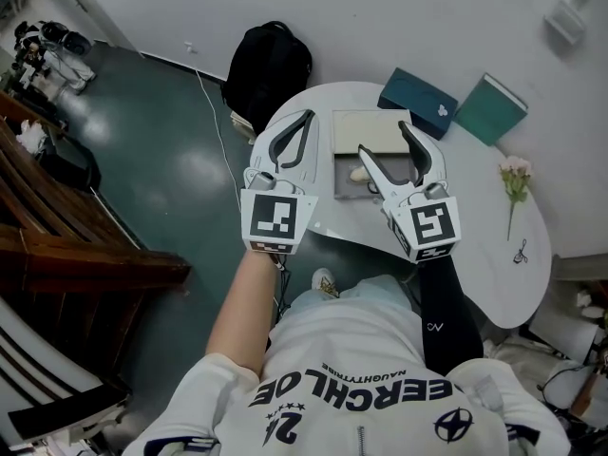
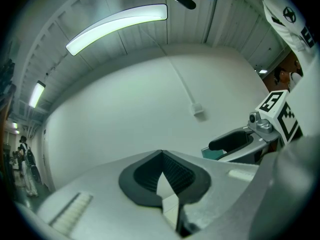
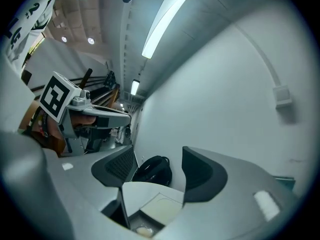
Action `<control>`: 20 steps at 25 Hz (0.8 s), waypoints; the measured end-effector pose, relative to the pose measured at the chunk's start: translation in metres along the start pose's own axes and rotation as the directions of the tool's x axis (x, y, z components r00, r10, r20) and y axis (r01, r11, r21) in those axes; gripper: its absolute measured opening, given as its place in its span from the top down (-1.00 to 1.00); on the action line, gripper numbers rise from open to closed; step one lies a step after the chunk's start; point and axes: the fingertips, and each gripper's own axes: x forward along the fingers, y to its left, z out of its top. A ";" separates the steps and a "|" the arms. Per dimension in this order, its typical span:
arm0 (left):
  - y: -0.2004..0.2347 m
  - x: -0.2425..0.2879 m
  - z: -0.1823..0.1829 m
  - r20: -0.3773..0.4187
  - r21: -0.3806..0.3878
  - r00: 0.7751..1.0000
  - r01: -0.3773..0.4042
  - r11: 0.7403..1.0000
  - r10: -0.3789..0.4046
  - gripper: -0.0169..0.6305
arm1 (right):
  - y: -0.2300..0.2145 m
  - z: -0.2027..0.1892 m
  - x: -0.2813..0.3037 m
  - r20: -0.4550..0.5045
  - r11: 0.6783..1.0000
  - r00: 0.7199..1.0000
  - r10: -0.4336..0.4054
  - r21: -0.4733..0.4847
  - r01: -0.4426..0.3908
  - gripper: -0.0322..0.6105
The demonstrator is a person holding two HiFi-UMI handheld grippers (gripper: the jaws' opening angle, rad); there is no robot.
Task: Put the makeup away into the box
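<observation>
While the person is standing over the round white table (image 1: 494, 255), both grippers are pointing toward the wall at the top of the head view.

Left gripper (image 1: 306, 118), centre-left: its jaws are meeting at the tips with nothing between them, as its own view is showing. It is appearing over the left part of the table.

Right gripper (image 1: 383, 138), centre: its jaws are standing wide apart and empty, and it is appearing over the open box (image 1: 343, 184).

Box, middle of the table: its cream lid (image 1: 369, 127) is lying open on the side toward the top of the frame. A small beige makeup item (image 1: 359, 174) is sitting inside the grey tray, toward its left side. In the right gripper view the same item is showing low in the frame, below the gap between the jaws.

Upper right of the table: a dark teal case (image 1: 418, 103) and a green book (image 1: 489, 109) are lying side by side. A pink flower sprig (image 1: 515, 179) is lying near the right edge.

Upper left of the table: a black backpack (image 1: 269, 69) is resting on the dark floor against the wall.
</observation>
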 end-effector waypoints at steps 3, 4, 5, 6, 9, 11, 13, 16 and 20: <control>-0.021 0.007 0.015 0.033 -0.014 0.999 0.010 1.000 -0.009 0.94 | -0.022 -0.001 -0.020 0.007 1.000 1.000 -0.025 0.004 0.025 -0.14; -0.030 0.010 0.019 0.039 -0.019 0.999 0.013 1.000 -0.013 0.94 | -0.031 -0.001 -0.029 0.009 0.999 0.999 -0.035 0.008 0.035 -0.14; -0.041 0.014 0.022 0.045 -0.021 0.999 0.019 1.000 -0.018 0.94 | -0.040 -0.002 -0.038 0.009 0.999 0.999 -0.046 0.010 0.046 -0.14; -0.052 0.018 0.026 0.049 -0.020 0.999 0.025 0.999 -0.024 0.94 | -0.050 -0.004 -0.047 0.008 0.998 0.998 -0.057 0.012 0.057 -0.14; -0.090 0.034 0.034 0.049 -0.017 0.998 0.047 0.999 -0.046 0.94 | -0.080 -0.011 -0.078 -0.002 0.997 0.997 -0.079 0.022 0.079 -0.14; -0.121 0.047 0.040 0.054 -0.023 0.996 0.075 0.997 -0.074 0.94 | -0.105 -0.017 -0.103 -0.011 0.993 0.993 -0.115 0.030 0.115 -0.13; -0.155 0.063 0.047 0.070 -0.031 0.991 0.114 0.993 -0.111 0.95 | -0.133 -0.024 -0.131 -0.025 0.986 0.986 -0.163 0.030 0.164 -0.13; -0.208 0.084 0.058 0.089 -0.037 0.981 0.176 0.984 -0.173 0.95 | -0.172 -0.035 -0.174 -0.040 0.971 0.971 -0.235 0.031 0.236 -0.12; -0.277 0.108 0.071 0.114 -0.038 0.961 0.258 0.965 -0.252 0.95 | -0.219 -0.051 -0.230 -0.055 0.946 0.945 -0.321 0.034 0.323 -0.11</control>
